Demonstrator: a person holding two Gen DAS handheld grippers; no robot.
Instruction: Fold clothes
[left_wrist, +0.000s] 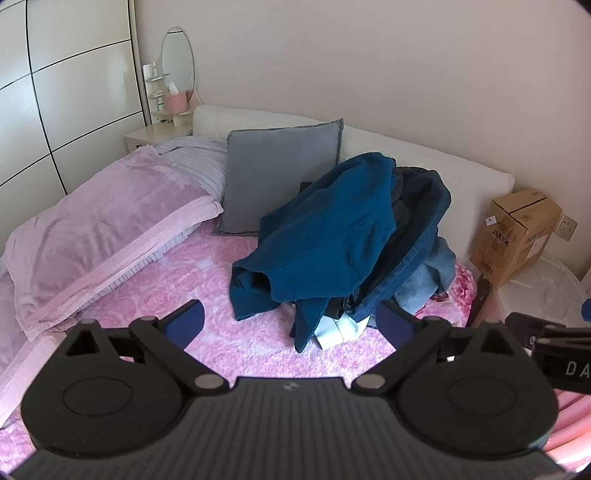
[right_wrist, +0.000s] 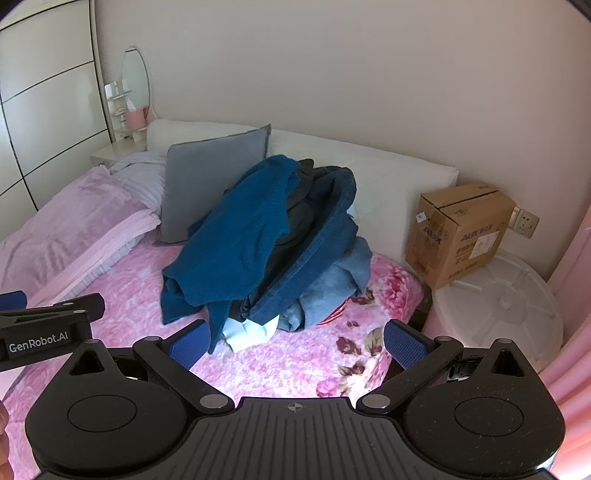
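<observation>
A heap of clothes lies on the pink flowered bedspread (left_wrist: 221, 295), topped by a teal-blue fleece garment (left_wrist: 332, 229) (right_wrist: 236, 240). Dark blue denim (right_wrist: 317, 236) drapes over the heap's right side, with pale blue cloth (right_wrist: 332, 288) and a white piece (right_wrist: 247, 332) under it. My left gripper (left_wrist: 291, 323) hovers open just in front of the heap, nothing between its blue pads. My right gripper (right_wrist: 297, 341) is also open and empty, short of the heap's front edge. The left gripper's body (right_wrist: 44, 332) shows at the left edge of the right wrist view.
A grey cushion (left_wrist: 277, 177) leans on the white headboard (left_wrist: 443, 173) behind the heap. A folded lilac blanket (left_wrist: 99, 229) lies at the left. A cardboard box (right_wrist: 461, 232) sits on a white round stand (right_wrist: 509, 306) beside the bed's right edge. A wardrobe and mirror stand far left.
</observation>
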